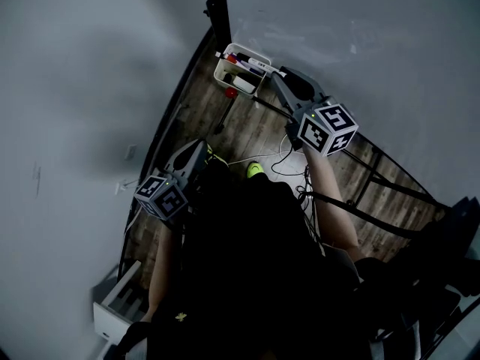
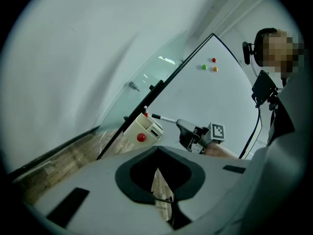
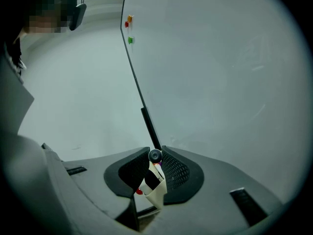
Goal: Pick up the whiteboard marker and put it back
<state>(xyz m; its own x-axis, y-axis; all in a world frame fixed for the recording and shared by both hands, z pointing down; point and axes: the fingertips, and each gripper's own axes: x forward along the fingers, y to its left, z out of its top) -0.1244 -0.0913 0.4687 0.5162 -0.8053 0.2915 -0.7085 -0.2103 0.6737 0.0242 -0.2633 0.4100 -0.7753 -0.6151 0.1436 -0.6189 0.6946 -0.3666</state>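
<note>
The right gripper's fingers pinch a whiteboard marker by its rear end. Its round black butt shows between the ribbed pads. The marker's white barrel points at a white marker holder, and its dark tip is just short of the holder's open top. The holder is fixed at the bottom edge of the whiteboard and already contains other pens (their colours are hard to tell in the dim light).

The left gripper's fingers are pressed together at the tips with nothing between them. It hangs well apart from the holder, over the wooden floor.

The pick-up looks finished, since the marker is off any surface and firmly gripped. What seems to remain is sliding it into the holder and spreading the fingers to let it go.
</note>
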